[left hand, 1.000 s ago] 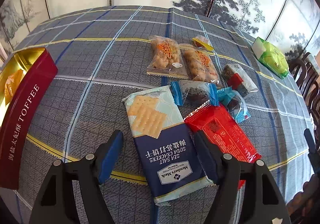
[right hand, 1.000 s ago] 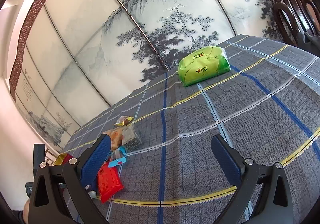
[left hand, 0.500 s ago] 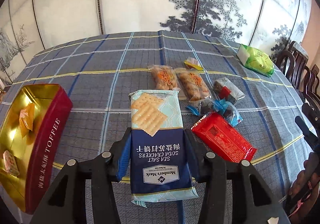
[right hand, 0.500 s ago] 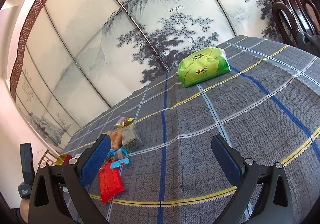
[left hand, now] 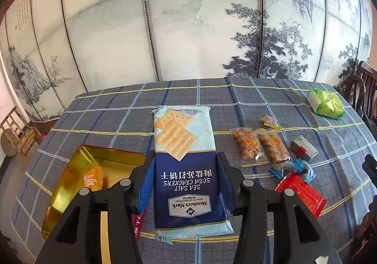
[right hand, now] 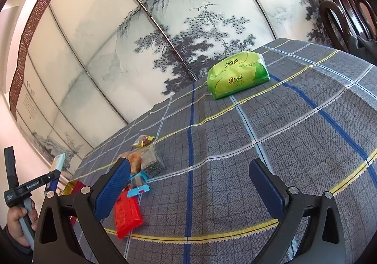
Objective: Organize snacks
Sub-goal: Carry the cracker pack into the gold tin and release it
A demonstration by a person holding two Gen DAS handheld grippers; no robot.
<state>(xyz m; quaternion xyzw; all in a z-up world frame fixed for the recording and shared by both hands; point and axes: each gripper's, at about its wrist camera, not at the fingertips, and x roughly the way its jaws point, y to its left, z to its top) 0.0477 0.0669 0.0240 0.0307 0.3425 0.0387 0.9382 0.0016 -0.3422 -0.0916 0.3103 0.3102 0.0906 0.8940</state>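
Observation:
My left gripper is shut on the sea salt soda cracker packet and holds it in the air above the table, beside the open gold toffee tin. The packet and left gripper also show at the left edge of the right wrist view. On the table lie a red packet, two clear bags of orange snacks, blue-wrapped sweets and a small yellow sweet. My right gripper is open and empty above the cloth, right of the red packet.
A green tissue pack lies at the far side of the checked tablecloth. Dark wooden chairs stand at the right edge. A painted screen runs behind the table. The tin holds an orange wrapped sweet.
My left gripper closed on the cracker packet and lifted it off the table, moving left toward the tin. The right gripper has stayed still.

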